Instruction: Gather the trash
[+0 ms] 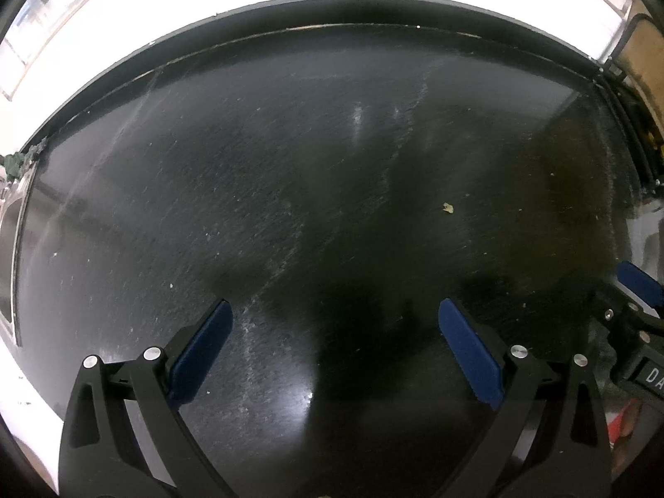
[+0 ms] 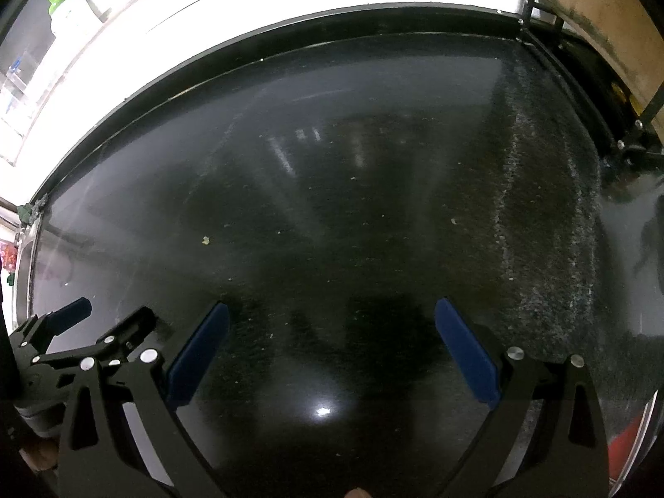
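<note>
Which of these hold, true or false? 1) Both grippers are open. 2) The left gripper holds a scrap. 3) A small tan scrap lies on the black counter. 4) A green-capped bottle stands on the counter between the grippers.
1) Left gripper and right gripper open: true.
2) False: nothing sits between its fingers.
3) Scrap on the counter: true.
4) False: the bottle stands beyond the counter's far edge.

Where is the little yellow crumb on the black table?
The yellow crumb lies on the black table, ahead of the open left gripper and slightly right in its view. In the right wrist view it sits ahead-left.
</note>
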Available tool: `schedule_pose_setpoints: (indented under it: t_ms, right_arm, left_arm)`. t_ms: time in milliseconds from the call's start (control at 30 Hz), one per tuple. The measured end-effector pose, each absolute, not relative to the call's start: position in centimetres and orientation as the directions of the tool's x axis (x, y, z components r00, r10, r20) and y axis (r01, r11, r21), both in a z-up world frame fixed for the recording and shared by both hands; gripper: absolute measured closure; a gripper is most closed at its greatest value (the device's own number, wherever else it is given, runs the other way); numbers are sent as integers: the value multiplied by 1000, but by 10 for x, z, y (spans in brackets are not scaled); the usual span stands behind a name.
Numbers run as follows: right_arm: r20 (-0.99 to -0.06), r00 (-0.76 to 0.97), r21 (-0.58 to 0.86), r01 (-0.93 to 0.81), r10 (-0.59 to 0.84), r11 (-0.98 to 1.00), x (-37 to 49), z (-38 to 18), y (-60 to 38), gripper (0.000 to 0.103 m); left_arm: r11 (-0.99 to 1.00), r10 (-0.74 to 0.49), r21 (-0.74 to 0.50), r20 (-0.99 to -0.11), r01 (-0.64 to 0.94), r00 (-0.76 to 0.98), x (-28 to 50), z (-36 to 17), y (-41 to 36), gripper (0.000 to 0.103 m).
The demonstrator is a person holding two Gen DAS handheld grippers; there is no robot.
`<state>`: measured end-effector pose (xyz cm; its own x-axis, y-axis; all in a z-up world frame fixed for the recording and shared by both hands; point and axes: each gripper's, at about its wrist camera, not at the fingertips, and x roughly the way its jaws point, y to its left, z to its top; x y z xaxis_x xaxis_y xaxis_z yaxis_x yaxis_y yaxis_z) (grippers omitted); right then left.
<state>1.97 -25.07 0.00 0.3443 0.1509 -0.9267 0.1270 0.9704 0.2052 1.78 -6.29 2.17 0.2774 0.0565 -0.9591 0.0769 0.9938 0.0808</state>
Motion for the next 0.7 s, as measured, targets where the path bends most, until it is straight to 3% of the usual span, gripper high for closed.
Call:
schedule_pose_setpoints:
  t_ms: [700]
  right_arm:
    - [-931, 331, 196, 102, 153, 975, 22, -7, -242, 7]
  left_arm:
    - [995, 62, 80, -966, 64, 250, 11, 13, -50, 6]
